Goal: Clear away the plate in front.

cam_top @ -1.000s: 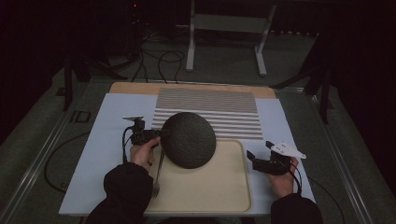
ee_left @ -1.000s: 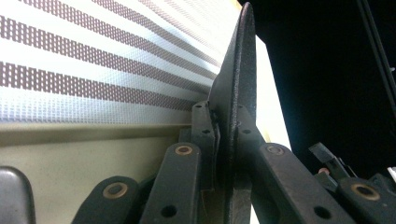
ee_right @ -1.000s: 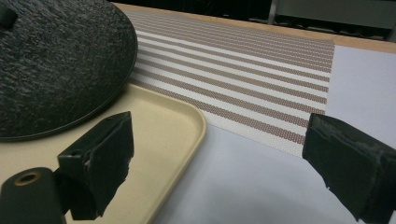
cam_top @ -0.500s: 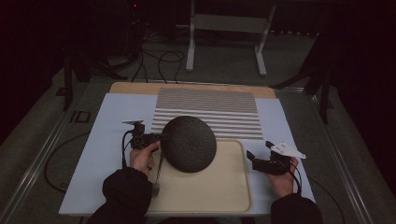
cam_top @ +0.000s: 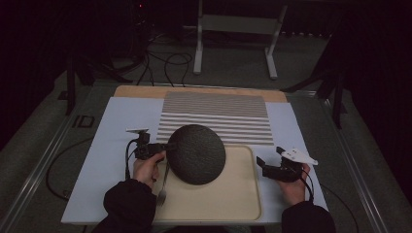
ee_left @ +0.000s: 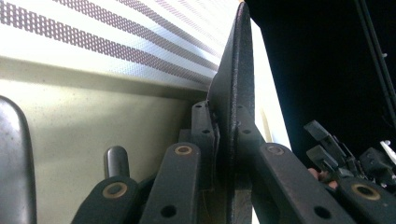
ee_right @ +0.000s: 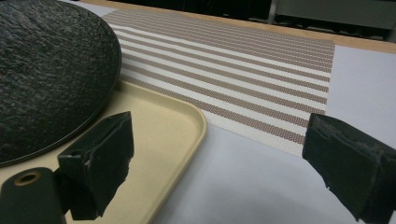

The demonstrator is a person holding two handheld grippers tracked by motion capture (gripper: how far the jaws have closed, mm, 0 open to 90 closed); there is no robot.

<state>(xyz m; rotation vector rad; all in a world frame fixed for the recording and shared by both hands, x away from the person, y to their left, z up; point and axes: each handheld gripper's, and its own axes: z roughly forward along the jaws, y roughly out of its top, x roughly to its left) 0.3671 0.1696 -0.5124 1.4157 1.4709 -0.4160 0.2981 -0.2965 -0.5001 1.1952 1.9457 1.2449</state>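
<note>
Gripping the dark round plate (cam_top: 196,153) by its rim at about nine o'clock, the left gripper (cam_top: 165,145) has its jaws pinched narrow on the edge; the left gripper view shows the plate (ee_left: 237,88) edge-on, clamped between the two black jaws. The plate sits over the far left part of the beige tray (cam_top: 228,194), its far edge overlapping the striped placemat (cam_top: 216,114) at twelve o'clock. From the right gripper view the plate (ee_right: 46,70) looks tilted, its near rim just above the tray (ee_right: 163,135) floor, though whether any part touches the tray I cannot tell.

A fork (cam_top: 163,187) lies on the tray's left side at roughly seven o'clock from the plate, its handle running under the left hand (cam_top: 147,167). The right gripper (cam_top: 270,165) rests off the tray's right edge at three o'clock, jaws spread wide with nothing between them, on the pale blue sheet (cam_top: 114,126).

My reading is that the step in hand is carrying the plate between tray and placemat, most likely off the tray. The next move would call for keeping the pinch firm on that thin rim, lifting enough to clear the tray's raised lip, and travelling toward twelve o'clock before lowering it flat. A one-sided grip on a wide plate could let it sag or slip.
</note>
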